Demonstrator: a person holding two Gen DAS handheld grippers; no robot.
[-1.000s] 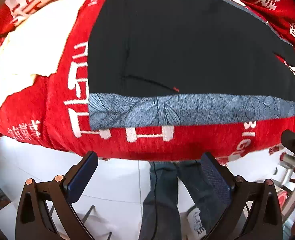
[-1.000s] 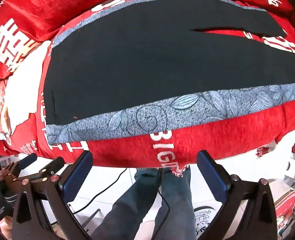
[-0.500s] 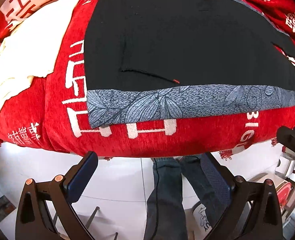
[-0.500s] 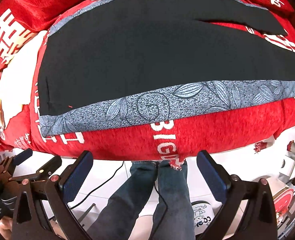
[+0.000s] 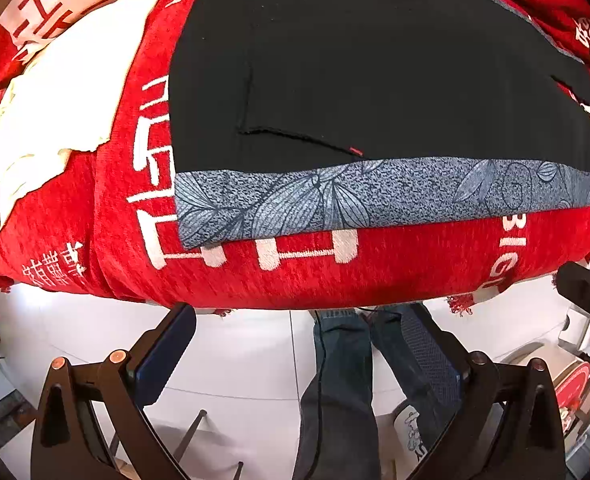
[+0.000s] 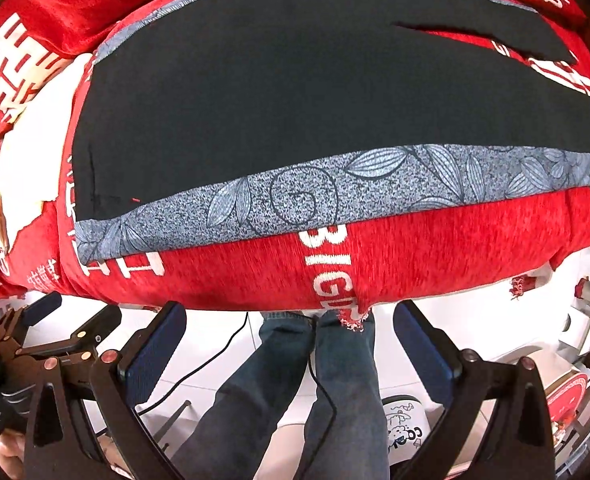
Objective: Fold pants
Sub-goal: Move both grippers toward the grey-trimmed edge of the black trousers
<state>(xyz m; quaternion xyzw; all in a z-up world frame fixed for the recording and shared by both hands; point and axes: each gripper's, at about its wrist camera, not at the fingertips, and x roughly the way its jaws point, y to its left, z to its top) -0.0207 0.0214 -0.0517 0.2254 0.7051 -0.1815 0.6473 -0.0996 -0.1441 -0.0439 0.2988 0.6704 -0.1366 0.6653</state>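
Black pants lie flat on the red blanket ahead of both grippers. Left gripper and right gripper hang wide apart, holding nothing, over white floor tiles.

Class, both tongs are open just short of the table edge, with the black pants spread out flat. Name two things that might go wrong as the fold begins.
1. The black pants lie on a grey leaf-print cloth; the right tongs may pinch both layers together.
2. The red cover overhangs the edge; the left tongs might snag it and drag everything.
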